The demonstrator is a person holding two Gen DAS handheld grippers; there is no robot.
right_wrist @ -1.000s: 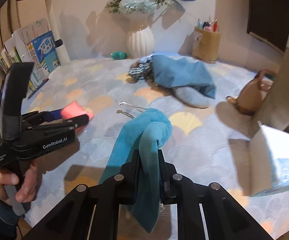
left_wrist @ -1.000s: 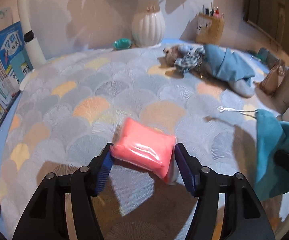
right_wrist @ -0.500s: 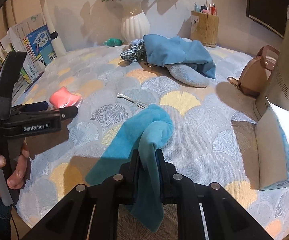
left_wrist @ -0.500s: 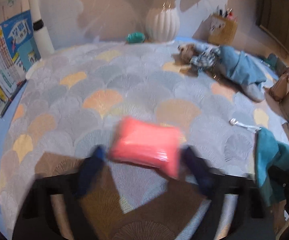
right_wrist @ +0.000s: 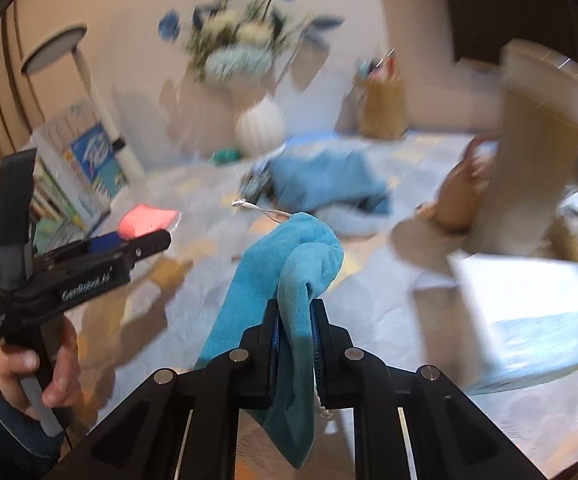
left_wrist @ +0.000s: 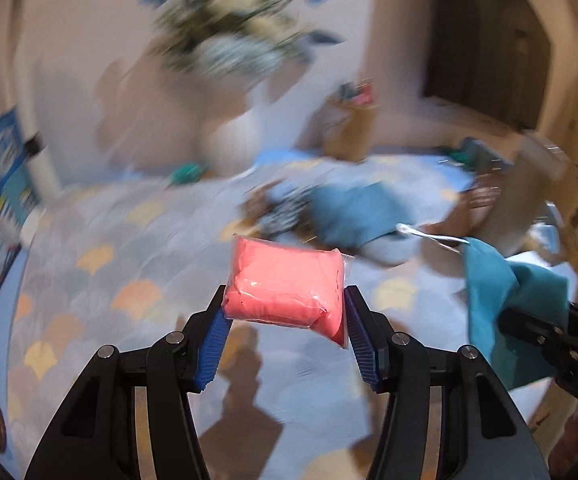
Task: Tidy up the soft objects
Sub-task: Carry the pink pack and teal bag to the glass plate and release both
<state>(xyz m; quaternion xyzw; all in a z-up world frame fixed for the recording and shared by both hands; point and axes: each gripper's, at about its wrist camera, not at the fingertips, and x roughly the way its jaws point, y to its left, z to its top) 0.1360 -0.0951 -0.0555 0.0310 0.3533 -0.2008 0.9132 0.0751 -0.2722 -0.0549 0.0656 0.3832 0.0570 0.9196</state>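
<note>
Left gripper [left_wrist: 285,330] has just been closing and now pinches a pink soft packet [left_wrist: 285,284] between its blue pads, clear of the patterned table [left_wrist: 101,280]. Right gripper [right_wrist: 294,322] is clamped on a teal cloth [right_wrist: 285,276], which dangles below the jaws. My worry is the packet: its plastic wrap looks slick (only the lower part sits between the pads), so a quick swing could squirt it out. The cloth's hanging tail and white string [right_wrist: 263,210] might snag the blue garment pile [right_wrist: 321,178] beyond.
</note>
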